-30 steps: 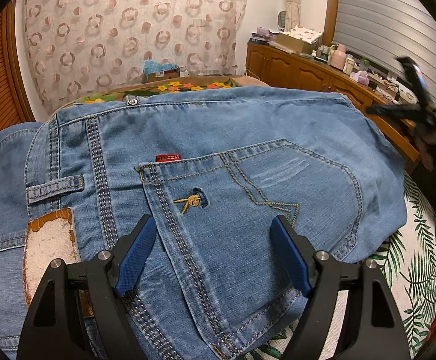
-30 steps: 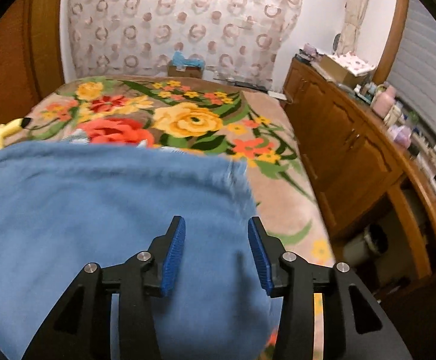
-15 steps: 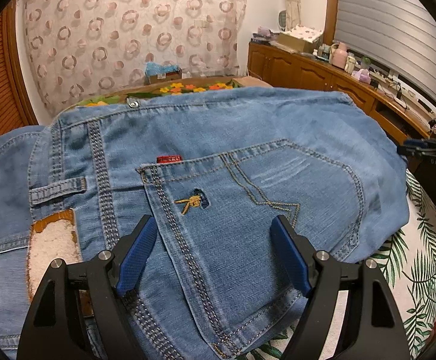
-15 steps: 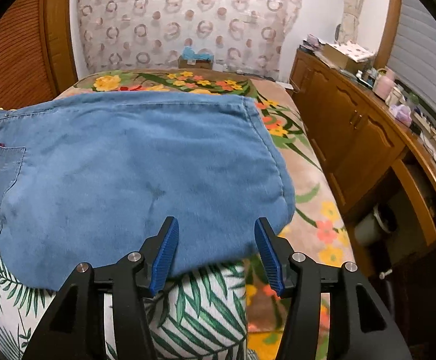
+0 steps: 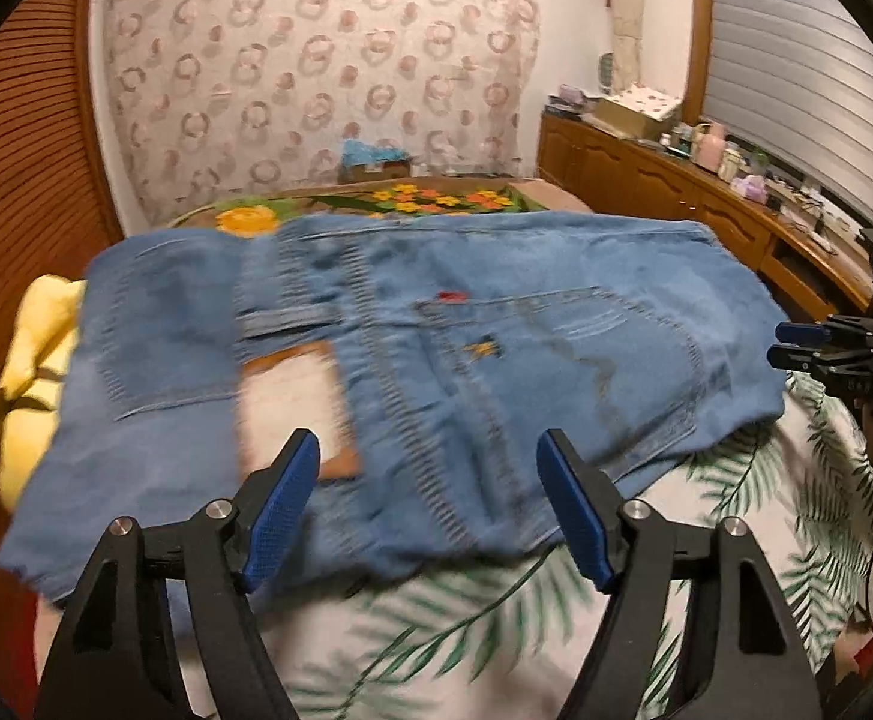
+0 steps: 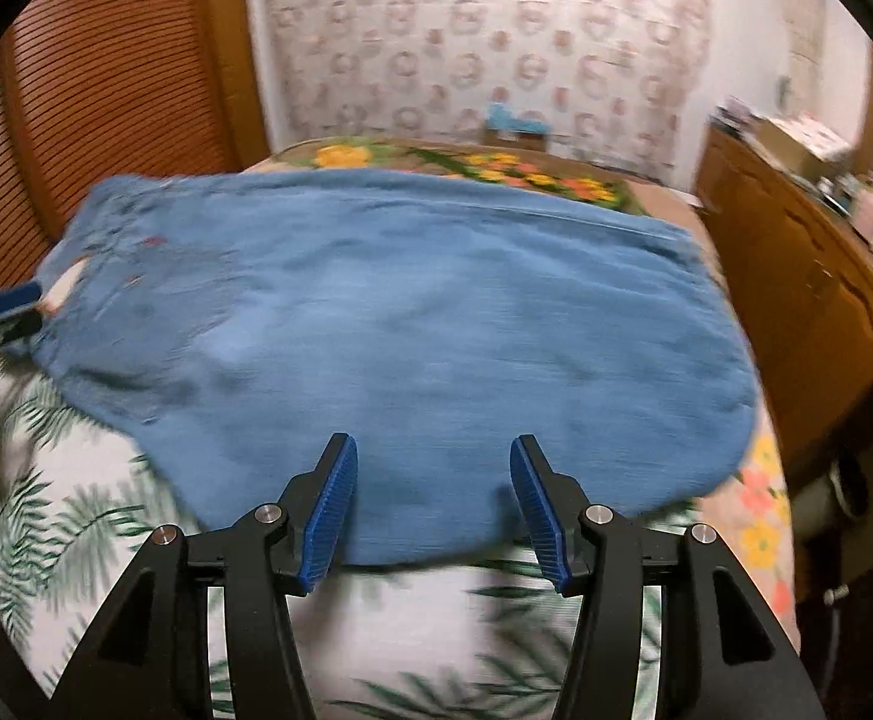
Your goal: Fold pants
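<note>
We see the pants [image 5: 496, 360], light blue denim, lying folded and flat across the bed, back side up: a stitched rear pocket with a small red tab, a tan-edged waist patch at their left end, and plain leg fabric at their right.

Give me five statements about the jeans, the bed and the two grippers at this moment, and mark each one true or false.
1. The left gripper is clamped on the denim. False: its jaws stand wide apart, holding nothing.
2. The jeans lie folded on the bed with a back pocket facing up. True.
3. The right gripper is open. True.
4. The jeans rest on a plain white sheet. False: the near cover is a palm-leaf print, with a floral blanket beyond.
5. A yellow item lies past the waist end of the jeans. True.
</note>
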Motion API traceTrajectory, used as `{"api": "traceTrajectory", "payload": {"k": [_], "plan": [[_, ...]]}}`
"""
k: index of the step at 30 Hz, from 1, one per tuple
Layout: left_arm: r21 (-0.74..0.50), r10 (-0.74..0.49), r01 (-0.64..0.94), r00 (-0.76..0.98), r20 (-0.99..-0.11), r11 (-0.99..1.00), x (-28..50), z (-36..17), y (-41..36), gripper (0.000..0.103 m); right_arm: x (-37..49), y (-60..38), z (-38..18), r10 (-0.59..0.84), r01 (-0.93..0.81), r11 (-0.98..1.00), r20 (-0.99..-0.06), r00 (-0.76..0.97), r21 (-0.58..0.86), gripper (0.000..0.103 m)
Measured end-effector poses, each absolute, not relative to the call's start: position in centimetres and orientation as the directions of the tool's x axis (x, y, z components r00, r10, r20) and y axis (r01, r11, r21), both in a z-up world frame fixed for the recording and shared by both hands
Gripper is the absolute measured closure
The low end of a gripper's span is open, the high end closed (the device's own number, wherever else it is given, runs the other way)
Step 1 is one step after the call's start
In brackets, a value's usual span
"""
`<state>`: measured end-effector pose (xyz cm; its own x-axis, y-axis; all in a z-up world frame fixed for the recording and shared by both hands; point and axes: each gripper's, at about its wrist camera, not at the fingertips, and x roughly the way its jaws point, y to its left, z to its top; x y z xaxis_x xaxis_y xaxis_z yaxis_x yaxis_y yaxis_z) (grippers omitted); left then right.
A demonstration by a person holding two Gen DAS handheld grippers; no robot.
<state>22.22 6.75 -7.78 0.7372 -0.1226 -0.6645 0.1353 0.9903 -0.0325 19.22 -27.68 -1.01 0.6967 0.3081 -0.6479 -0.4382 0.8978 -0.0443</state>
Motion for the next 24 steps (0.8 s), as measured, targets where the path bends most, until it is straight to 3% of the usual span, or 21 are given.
{"api": "traceTrajectory", "payload": {"k": [7, 10, 19, 24], "plan": [[-0.035, -0.072, 0.066, 0.713, -0.697, 0.997, 20.8, -9.3, 9.7, 0.047, 18.7, -26.0, -2.1, 0.331, -0.505, 0.859, -0.664, 0.67, -0.082, 0.047], [-0.043, -0.077, 0.067, 0.703, -0.707, 0.997, 20.7, -10.1, 9.7, 0.05, 18.4, -25.5, -2.2, 0.325, -0.516, 0.85, -0.669, 0.669, -0.103, 0.039], [-0.04, -0.072, 0.062, 0.688, -0.722, 0.997, 21.0, -11.5, 9.7, 0.05, 17.2, -24.1, -2.1, 0.297, -0.528, 0.835, -0.68, 0.67, -0.157, 0.037], [-0.03, -0.08, 0.085, 0.684, -0.725, 0.996, 21.6, -11.5, 9.4, 0.062, 17.9, -22.7, -2.4, 0.224, -0.496, 0.838, -0.687, 0.691, -0.226, 0.037]]}}
